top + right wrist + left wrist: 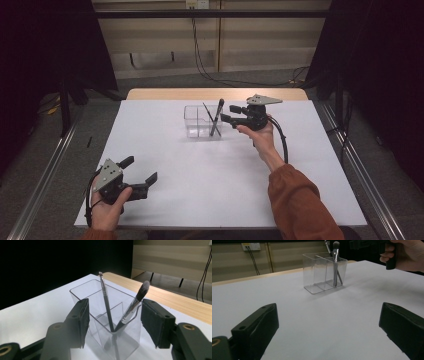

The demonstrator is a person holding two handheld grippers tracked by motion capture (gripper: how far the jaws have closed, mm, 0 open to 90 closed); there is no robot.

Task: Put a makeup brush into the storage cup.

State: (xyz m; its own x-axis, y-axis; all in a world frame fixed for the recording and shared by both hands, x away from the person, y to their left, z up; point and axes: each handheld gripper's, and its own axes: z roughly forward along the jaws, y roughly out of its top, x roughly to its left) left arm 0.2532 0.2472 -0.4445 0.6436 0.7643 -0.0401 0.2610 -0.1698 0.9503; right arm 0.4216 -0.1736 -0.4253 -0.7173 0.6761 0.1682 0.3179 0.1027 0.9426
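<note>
**Beside the organizer: letting go of the brush cleanly**

From the high view, the right gripper hangs just beside the clear organizer, jaws parted, with two makeup brushes leaning inside the compartment nearest them. The left gripper rests near the table's front edge, well apart, jaws spread on nothing.

Along the left gripper view, its jaws stand wide over bare table; the organizer sits far ahead between them, so this hand should simply keep still.

Between the right gripper's own jaws, the fluffy brush leans toward the right-hand pad without visibly touching it, and the thin brush stands nearer the left-hand pad. Neither is pinched. I judge the release is the step: back straight away from the organizer, so no pad snags a handle or tips the box.
</note>
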